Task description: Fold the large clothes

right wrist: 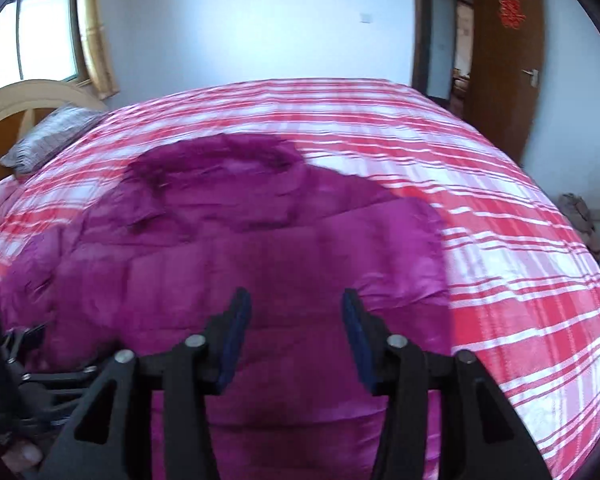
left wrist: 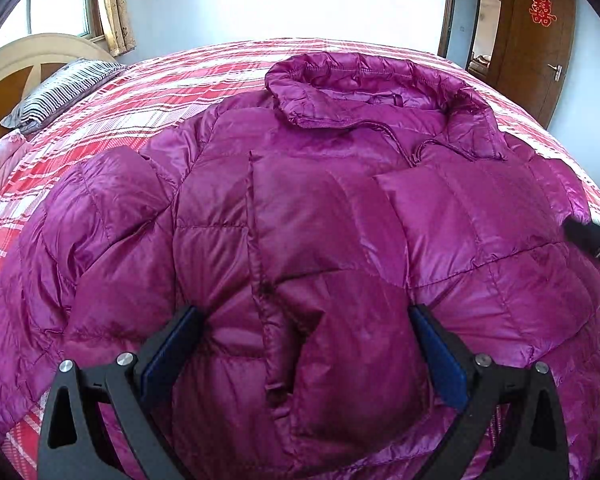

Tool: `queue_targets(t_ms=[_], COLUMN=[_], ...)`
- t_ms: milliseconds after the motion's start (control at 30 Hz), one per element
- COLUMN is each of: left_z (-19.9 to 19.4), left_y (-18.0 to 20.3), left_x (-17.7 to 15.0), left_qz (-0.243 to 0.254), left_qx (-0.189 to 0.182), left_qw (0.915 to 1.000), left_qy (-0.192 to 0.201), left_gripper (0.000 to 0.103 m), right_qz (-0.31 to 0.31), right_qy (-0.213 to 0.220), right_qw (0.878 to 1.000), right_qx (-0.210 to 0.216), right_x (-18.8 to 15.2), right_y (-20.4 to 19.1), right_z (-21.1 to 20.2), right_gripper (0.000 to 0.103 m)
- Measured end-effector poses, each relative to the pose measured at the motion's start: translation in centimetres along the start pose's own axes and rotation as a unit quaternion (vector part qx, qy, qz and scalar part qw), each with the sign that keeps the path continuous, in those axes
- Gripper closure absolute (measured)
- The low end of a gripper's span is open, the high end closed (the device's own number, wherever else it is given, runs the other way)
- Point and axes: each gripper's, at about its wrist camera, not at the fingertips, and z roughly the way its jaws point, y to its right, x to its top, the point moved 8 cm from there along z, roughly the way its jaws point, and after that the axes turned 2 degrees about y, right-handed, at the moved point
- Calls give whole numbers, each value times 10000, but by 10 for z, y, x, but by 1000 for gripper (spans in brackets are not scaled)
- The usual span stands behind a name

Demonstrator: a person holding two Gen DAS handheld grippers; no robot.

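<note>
A large magenta quilted down jacket lies flat on the bed, hood at the far end, sleeves folded in across the front. My left gripper is open just above the jacket's lower middle, with fabric bulging between the jaws. My right gripper is open over the jacket's right side; that view is blurred. The tip of the right gripper shows at the right edge of the left wrist view. The left gripper's body shows at the left edge of the right wrist view.
The bed carries a red and white plaid cover. A striped pillow and a wooden headboard are at the far left. A brown door stands open at the far right. A window is at the upper left.
</note>
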Motion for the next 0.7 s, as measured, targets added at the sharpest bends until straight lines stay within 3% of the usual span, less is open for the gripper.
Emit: queue_targets(t_ms=[133, 700], left_z=[0, 0], left_y=[2, 2], left_x=[0, 0], left_qz=[12, 107], left_qx=[2, 132], left_qw=[10000, 9999], left_qy=[-3, -7], left_gripper=[1, 1], right_qz=[100, -460], right_qy=[-417, -459], right_qw=[9991, 9958], right_qx=[-17, -648], right_x=[-30, -39], right_y=[-1, -12], right_z=[33, 46], right_gripper=[48, 45])
